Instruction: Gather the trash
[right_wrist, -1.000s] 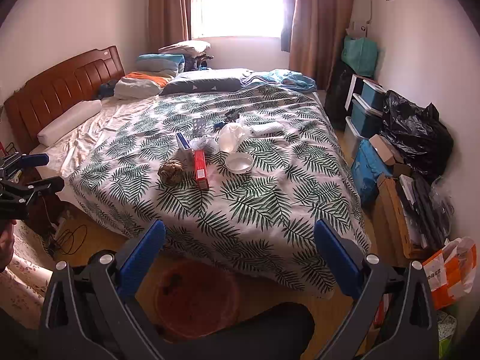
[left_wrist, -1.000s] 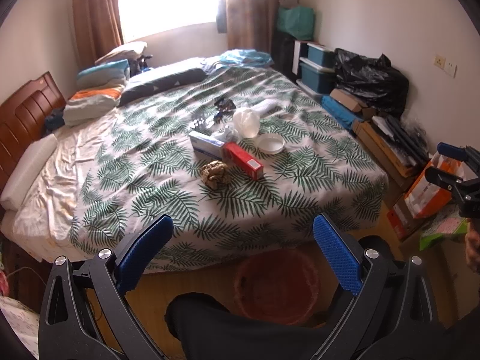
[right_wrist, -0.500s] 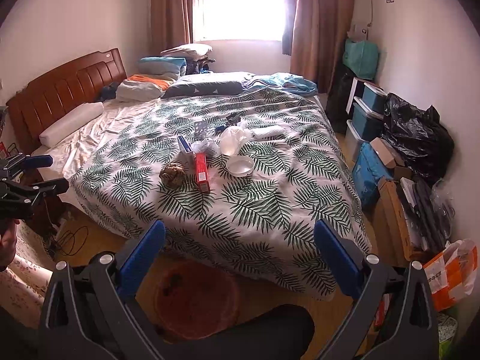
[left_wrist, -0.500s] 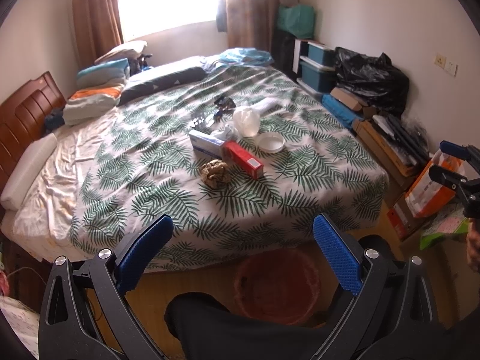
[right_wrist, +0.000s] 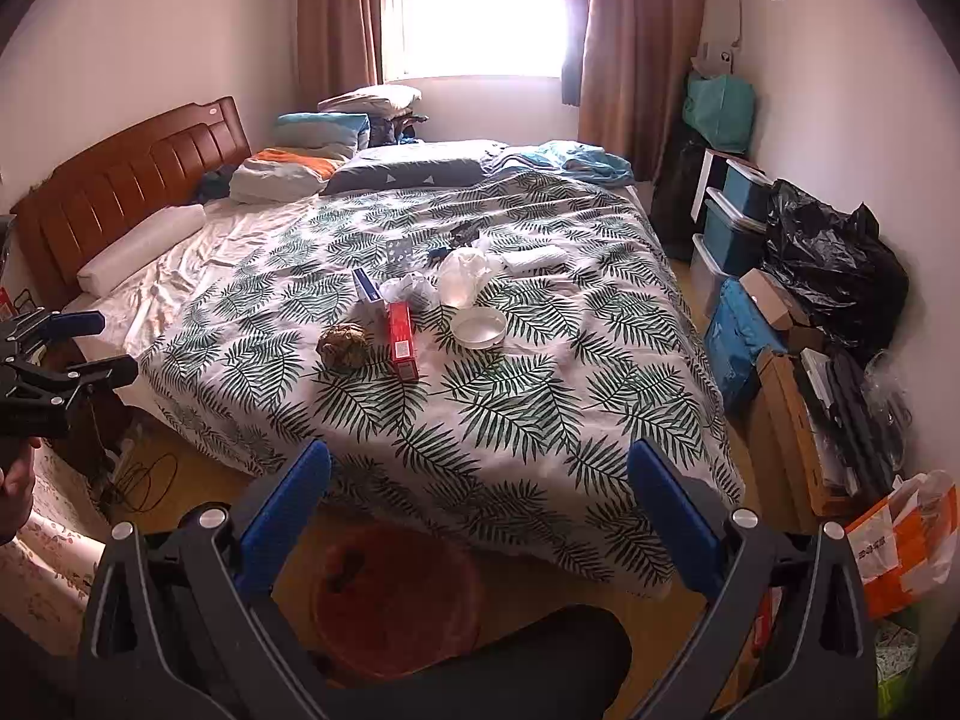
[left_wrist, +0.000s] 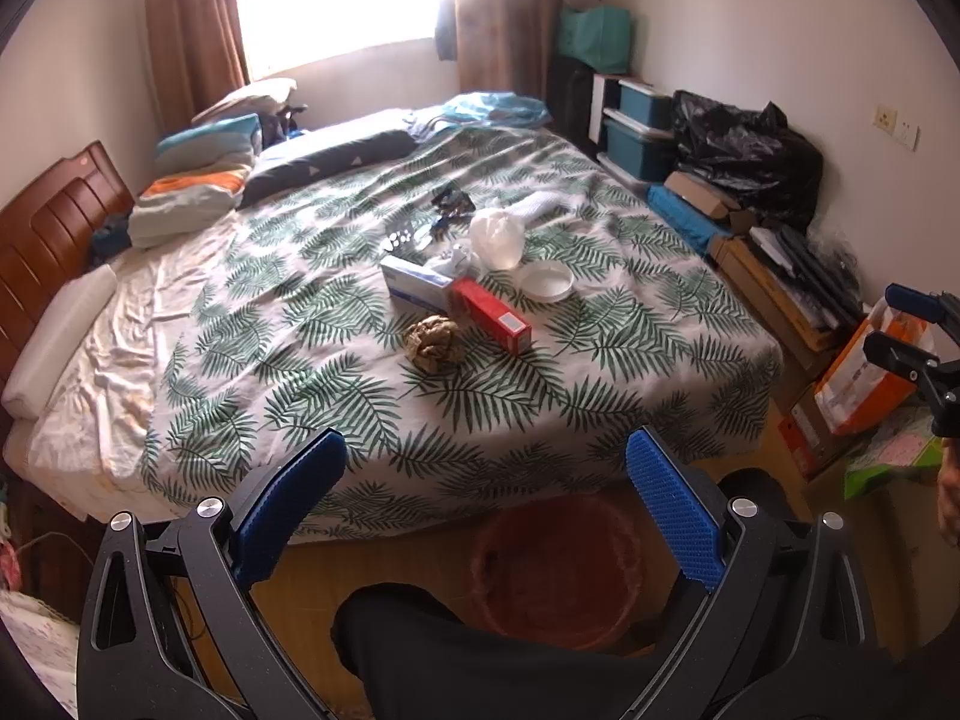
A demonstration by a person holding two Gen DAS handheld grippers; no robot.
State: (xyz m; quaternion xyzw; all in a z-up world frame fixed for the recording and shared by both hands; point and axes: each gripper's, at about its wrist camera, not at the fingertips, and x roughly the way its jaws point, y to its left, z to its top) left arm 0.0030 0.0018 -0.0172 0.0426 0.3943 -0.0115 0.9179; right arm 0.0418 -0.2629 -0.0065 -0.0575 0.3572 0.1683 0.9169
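Observation:
Trash lies in a cluster on the leaf-print bedspread (left_wrist: 288,324): a crumpled brown paper ball (left_wrist: 433,343) (right_wrist: 343,347), a red box (left_wrist: 492,315) (right_wrist: 402,341), a white-blue box (left_wrist: 417,283) (right_wrist: 365,287), a clear plastic bag (left_wrist: 497,238) (right_wrist: 461,276), a white round lid (left_wrist: 545,282) (right_wrist: 479,327) and dark wrappers (left_wrist: 451,204). A reddish bin (left_wrist: 555,570) (right_wrist: 396,597) stands on the floor at the bed's foot. My left gripper (left_wrist: 485,498) and right gripper (right_wrist: 479,501) are both open, empty, and held back from the bed above the bin.
Pillows and folded bedding (right_wrist: 312,150) pile at the wooden headboard (right_wrist: 126,174). Blue storage boxes (right_wrist: 735,216), a black bag (right_wrist: 834,258), cardboard boxes (right_wrist: 792,420) and an orange bag (right_wrist: 900,540) line the right wall. My knee (left_wrist: 480,648) is below the grippers.
Both grippers have risen and tilted slightly, so the bed sits a little lower in the right wrist view. Nothing on the bed has moved.

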